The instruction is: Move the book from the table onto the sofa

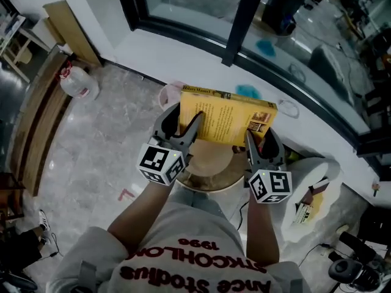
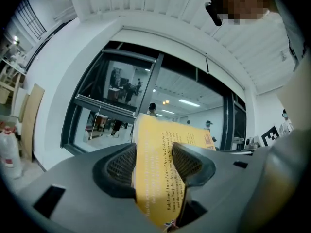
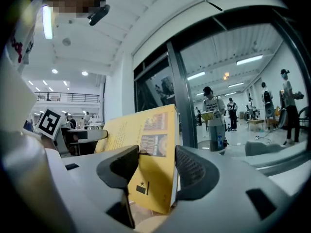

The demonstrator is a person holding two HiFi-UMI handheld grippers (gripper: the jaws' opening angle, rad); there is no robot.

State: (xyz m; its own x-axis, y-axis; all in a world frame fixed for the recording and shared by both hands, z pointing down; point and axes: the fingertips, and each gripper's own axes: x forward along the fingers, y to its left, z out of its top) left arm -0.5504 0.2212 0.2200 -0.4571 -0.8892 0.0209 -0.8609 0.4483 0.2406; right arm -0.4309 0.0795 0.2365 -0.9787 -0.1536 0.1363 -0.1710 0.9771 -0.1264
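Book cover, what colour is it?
Yellow with dark print; the rectangular paperback book shows best in the head view.

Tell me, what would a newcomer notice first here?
A yellow paperback book is held mid-frame in the head view. The left gripper and right gripper each grip one end, jaws closed on its cover. Below it is a small round wooden table, and behind it a big dark-framed glass window.
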